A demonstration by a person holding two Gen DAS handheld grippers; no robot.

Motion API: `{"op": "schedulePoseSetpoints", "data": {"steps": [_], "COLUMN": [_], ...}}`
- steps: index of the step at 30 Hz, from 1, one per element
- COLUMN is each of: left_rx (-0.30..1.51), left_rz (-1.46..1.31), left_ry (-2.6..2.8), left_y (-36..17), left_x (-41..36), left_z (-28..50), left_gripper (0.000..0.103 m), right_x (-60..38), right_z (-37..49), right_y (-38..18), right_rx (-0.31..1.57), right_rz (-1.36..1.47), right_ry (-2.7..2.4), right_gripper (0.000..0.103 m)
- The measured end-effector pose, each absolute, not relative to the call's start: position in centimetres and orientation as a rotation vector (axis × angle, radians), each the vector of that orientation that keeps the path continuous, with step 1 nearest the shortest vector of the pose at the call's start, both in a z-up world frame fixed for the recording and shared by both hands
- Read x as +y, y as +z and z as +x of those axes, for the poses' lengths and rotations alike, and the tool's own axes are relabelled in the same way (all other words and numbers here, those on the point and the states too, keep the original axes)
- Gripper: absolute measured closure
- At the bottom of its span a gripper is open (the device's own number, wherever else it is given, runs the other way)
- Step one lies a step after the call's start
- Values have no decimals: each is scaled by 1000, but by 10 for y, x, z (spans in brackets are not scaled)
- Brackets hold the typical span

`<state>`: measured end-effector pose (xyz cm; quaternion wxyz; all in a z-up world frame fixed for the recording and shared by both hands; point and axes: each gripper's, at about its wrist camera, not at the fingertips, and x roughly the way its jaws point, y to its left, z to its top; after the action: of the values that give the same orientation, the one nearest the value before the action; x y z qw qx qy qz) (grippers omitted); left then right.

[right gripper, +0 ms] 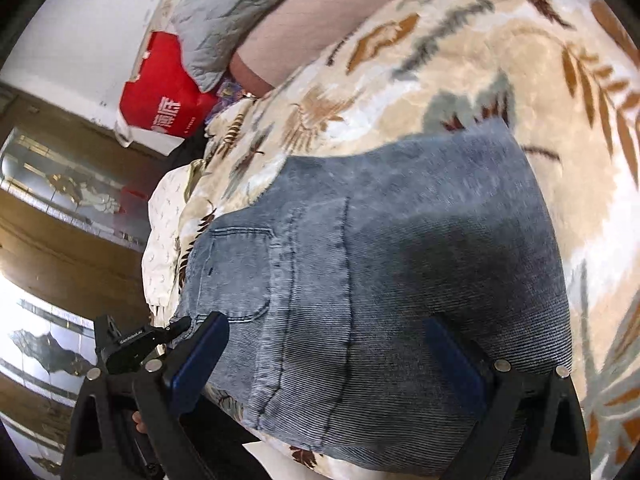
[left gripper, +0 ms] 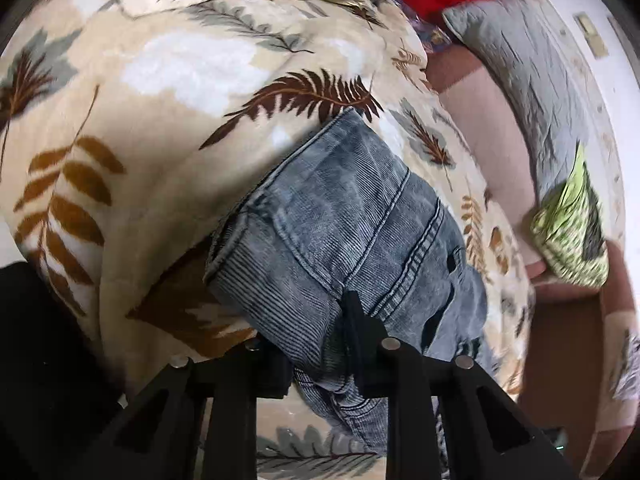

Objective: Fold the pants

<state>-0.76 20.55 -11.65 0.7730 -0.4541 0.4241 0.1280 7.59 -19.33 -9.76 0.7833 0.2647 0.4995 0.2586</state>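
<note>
The grey-blue washed jeans (left gripper: 348, 220) lie folded on a cream leaf-print blanket (left gripper: 140, 128). In the left wrist view my left gripper (left gripper: 316, 332) is shut on a bunched fold of the jeans, with the cloth pinched between its black fingers (left gripper: 356, 312). In the right wrist view the jeans (right gripper: 380, 264) lie flat with a back pocket (right gripper: 236, 276) showing. My right gripper (right gripper: 328, 360) is open, its blue-padded fingers (right gripper: 200, 356) spread wide to either side of the near edge of the jeans, holding nothing.
The blanket (right gripper: 460, 60) covers a bed. A red bag (right gripper: 156, 96), a grey quilted pillow (left gripper: 532, 80) and a green patterned item (left gripper: 576, 236) lie at the bed's edge. Wooden floor (right gripper: 60, 256) lies left of the bed.
</note>
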Motion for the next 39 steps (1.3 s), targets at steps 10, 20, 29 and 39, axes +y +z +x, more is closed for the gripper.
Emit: {"op": "schedulePoseSetpoints", "data": {"steps": [10,20,29,39], "left_rx": [734,666,991,820], "left_rz": [-565,-66,67,-202], "left_ry": [207,-190,-394,-49], "left_y": [-20,38,-47,-13], "left_x": [140,-88,-160,-2], "left_z": [-2,2,17,-29], "left_gripper": [87,87,59,21], "right_x": [-205,-358,-422,-359], "right_z": [73,10,-4,-5], "right_y": [-97,-51,-90,-78], "right_rx": [1067,709,714,849], "right_rz": [623,885,1037,882], "right_ry": [539,326,202,373], "right_gripper": [4,4,4,4]}}
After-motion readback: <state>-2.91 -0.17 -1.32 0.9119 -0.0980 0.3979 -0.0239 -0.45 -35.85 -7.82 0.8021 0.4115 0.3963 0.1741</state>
